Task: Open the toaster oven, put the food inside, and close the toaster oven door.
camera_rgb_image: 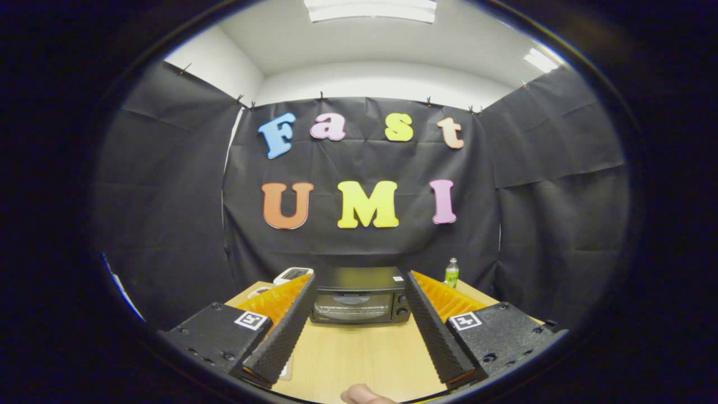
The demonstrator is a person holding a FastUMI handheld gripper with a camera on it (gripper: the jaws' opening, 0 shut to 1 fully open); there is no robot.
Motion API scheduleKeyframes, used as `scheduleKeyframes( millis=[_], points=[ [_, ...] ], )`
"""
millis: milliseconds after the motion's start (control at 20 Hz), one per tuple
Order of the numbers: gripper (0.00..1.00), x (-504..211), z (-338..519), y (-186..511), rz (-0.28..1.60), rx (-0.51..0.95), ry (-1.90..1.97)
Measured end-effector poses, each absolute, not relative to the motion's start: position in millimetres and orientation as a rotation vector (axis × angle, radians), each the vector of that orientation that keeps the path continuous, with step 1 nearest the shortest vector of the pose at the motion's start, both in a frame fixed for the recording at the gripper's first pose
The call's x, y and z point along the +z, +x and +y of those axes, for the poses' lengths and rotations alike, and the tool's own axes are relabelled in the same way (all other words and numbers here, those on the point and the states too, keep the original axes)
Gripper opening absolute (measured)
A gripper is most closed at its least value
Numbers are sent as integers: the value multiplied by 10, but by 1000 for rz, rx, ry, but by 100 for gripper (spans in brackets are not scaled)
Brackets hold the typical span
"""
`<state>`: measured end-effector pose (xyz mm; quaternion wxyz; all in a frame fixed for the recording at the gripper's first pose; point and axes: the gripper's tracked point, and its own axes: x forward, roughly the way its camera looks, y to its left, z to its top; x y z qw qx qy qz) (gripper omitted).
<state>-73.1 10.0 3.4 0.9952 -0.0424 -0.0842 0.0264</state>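
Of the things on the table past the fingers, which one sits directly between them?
The black toaster oven, door shut, framed by the open hand-held gripper; the green bottle stands off right.

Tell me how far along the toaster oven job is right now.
Nothing looks done yet: the toaster oven stands beyond the fingers on the wooden table with its door shut. In hand: the gripper is open and empty, its fingers framing the oven from a distance. Left: open the door, put the food in, which I cannot pick out here, and close the door.
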Motion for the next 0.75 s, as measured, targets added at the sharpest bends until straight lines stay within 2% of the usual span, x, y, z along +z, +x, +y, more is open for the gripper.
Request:
scheduleKeyframes(
  millis=[350,750],
  points=[
    [100,35,182,-889,-214,75,-146],
    [100,-89,2,-720,-166,41,-100]
  ],
)
